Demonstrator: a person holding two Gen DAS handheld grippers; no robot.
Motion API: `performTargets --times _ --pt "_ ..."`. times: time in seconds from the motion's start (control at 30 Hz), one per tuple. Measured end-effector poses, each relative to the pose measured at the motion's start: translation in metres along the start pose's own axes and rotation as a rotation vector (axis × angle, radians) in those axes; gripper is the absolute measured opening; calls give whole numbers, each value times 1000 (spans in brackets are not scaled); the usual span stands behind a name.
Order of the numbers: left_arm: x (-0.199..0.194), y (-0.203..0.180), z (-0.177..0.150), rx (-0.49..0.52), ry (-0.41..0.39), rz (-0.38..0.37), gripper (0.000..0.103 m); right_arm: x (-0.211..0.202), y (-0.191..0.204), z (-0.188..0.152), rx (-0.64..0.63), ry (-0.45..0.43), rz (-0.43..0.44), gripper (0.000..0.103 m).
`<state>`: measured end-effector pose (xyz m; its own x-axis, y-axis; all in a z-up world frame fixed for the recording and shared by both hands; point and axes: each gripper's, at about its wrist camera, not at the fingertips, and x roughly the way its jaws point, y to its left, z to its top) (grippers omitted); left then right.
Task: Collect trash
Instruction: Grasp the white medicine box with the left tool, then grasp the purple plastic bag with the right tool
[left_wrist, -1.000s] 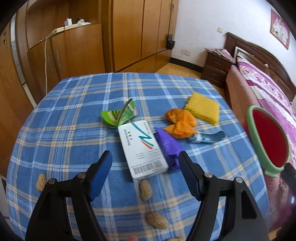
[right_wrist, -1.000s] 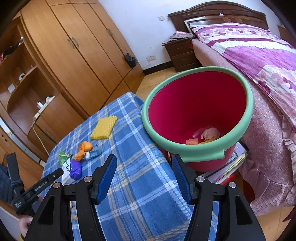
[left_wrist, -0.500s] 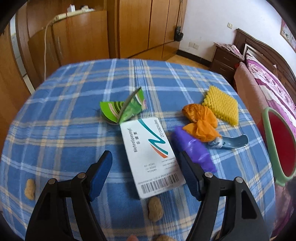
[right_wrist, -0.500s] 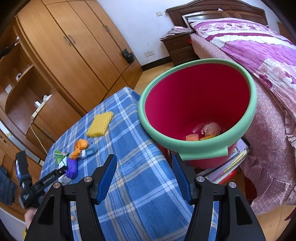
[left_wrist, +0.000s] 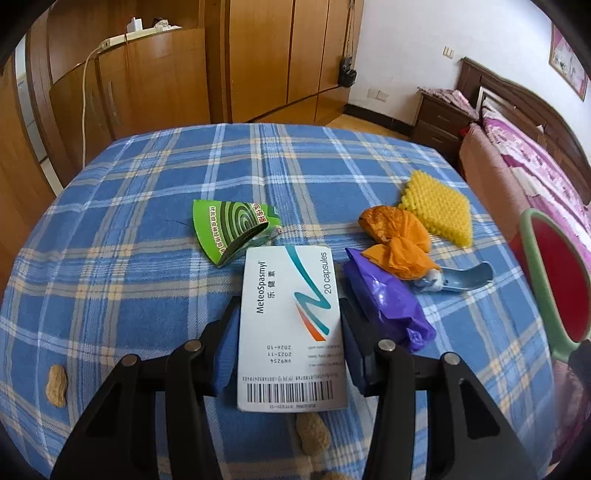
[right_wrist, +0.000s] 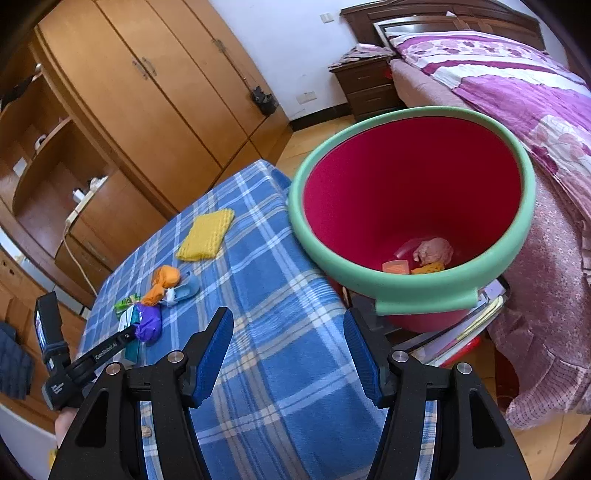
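My left gripper (left_wrist: 289, 314) is shut on a white medicine box (left_wrist: 291, 325), with its blue pads pressed on both long sides, just above the blue plaid table (left_wrist: 147, 206). Beside the box lie a purple bag (left_wrist: 388, 299), an orange wrapper (left_wrist: 399, 243), a green torn carton (left_wrist: 232, 229), a blue scoop (left_wrist: 469, 277) and a yellow sponge (left_wrist: 439, 206). My right gripper (right_wrist: 288, 347) is open and empty above the table's edge, next to the red bin with a green rim (right_wrist: 406, 291), which holds a few scraps (right_wrist: 432, 251).
Peanuts (left_wrist: 56, 384) lie on the near part of the table. Wooden wardrobes (left_wrist: 258, 55) stand behind it. A bed (right_wrist: 517, 92) and a nightstand (left_wrist: 436, 118) are to the right. Books (right_wrist: 476, 325) lie under the bin.
My left gripper moved forward over the medicine box and closed on its sides. My right gripper drifted slightly and stays open by the bin.
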<state>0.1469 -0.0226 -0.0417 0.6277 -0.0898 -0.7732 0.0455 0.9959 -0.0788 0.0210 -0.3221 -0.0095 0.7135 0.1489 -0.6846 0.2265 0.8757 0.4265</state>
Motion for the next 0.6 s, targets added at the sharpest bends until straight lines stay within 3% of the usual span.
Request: performTargets --times 0.33,0.6 --pt "-42 20 1 -36 -79 -16 51 9 53 3 -137 30 65 64" --pt "-48 51 -3 -101 -82 13 51 39 103 -3 -239 106 127 64"
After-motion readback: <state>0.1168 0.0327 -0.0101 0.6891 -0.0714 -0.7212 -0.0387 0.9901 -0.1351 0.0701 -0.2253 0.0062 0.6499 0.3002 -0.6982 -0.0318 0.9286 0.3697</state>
